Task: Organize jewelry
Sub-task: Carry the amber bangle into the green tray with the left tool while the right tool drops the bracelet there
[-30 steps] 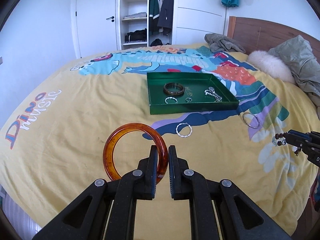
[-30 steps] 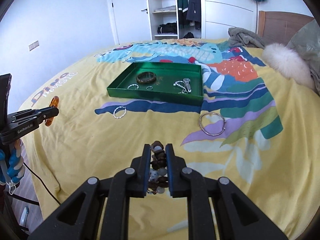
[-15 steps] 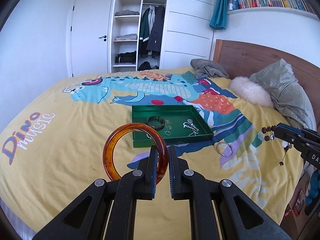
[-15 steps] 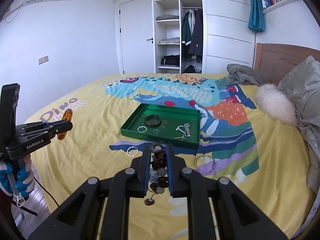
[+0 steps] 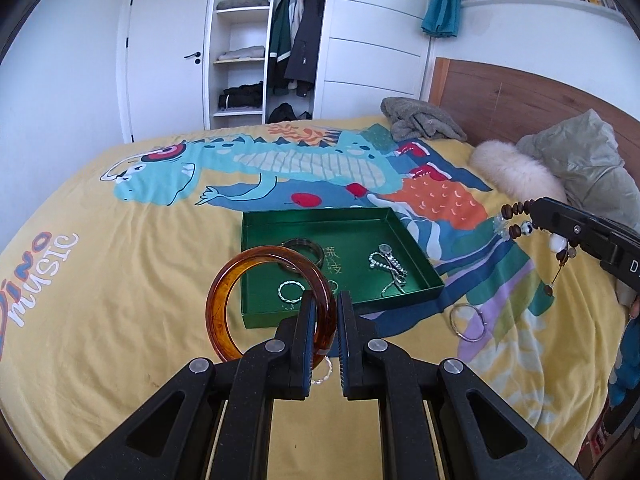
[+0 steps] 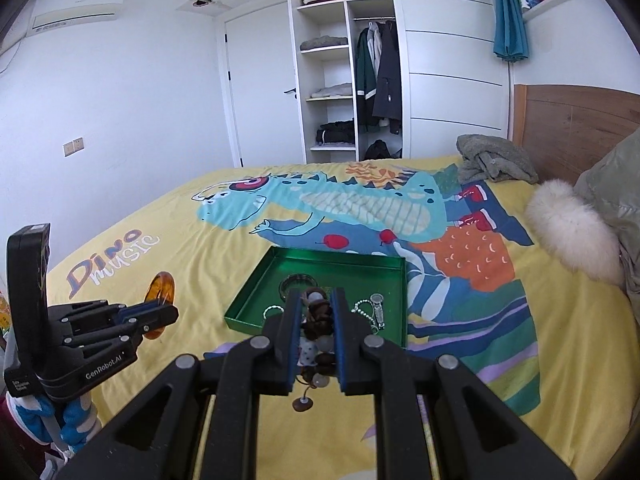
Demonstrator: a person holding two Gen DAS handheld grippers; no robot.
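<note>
Two grippers are held above the bed (image 5: 120,280), each carrying one piece of jewelry. The left gripper (image 5: 323,312) pinches an amber bangle (image 5: 224,292) by its rim, the ring standing upright to the left of the fingers. The right gripper (image 6: 315,316) has its fingers pressed on a bead bracelet (image 6: 316,312) of brown and white beads, whose loose end dangles below the fingers.

One green tray (image 5: 416,248) lies on the yellow bedspread near the middle of the bed, its near edge facing the grippers. Four pieces show clearly in it: one dark bangle (image 5: 316,249) toward the left of the far half, one small silver ring (image 5: 291,293) near the near-left corner, one smaller ring (image 5: 333,285) just beside it, and one silver chain (image 5: 390,272) on the right half. The middle strip of the tray floor is bare.

Two pieces lie on the bedspread outside the tray: one silver hoop (image 5: 467,322) off the near-right corner, and one twisted silver ring (image 5: 326,372) in front of the near edge, mostly hidden behind the left fingers.

At the head of the bed sit one white fur cushion (image 5: 516,172), one grey-green jacket (image 5: 592,160) and one grey bundle of cloth (image 5: 420,120), well apart from the tray. The left side of the bedspread is open.
</note>
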